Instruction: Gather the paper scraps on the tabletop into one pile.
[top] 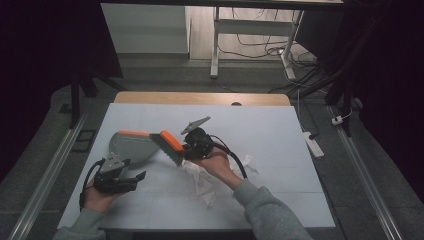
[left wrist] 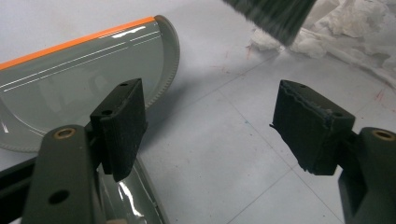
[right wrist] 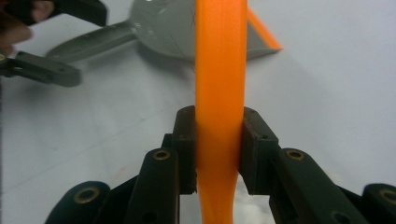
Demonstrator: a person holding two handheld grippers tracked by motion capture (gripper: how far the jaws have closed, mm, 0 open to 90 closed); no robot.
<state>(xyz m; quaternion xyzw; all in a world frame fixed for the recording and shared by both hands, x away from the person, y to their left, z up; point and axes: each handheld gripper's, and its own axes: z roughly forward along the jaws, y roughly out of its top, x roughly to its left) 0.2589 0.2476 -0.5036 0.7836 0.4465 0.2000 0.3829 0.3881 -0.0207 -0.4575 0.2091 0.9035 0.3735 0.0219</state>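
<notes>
A grey dustpan (top: 129, 146) with an orange lip lies left of centre on the white table cover. Just to its right my right gripper (top: 186, 148) is shut on a brush's orange handle (right wrist: 219, 70), and the dark bristles (top: 167, 151) point down over the table. Crumpled white paper (top: 205, 181) lies under and in front of that hand. My left gripper (top: 134, 178) stands open near the dustpan's handle, nothing between its pads. From the left gripper (left wrist: 205, 116), the dustpan (left wrist: 70, 70) is at upper left, the bristles (left wrist: 273, 16) at the top and the paper (left wrist: 355, 23) beyond.
The white cover (top: 270, 150) lies on a wooden table whose far edge (top: 200, 97) shows. Past it are desk legs and cables on the floor (top: 260, 45). In the right gripper view the dustpan (right wrist: 168, 28) and the left gripper's jaws (right wrist: 46, 70) lie ahead.
</notes>
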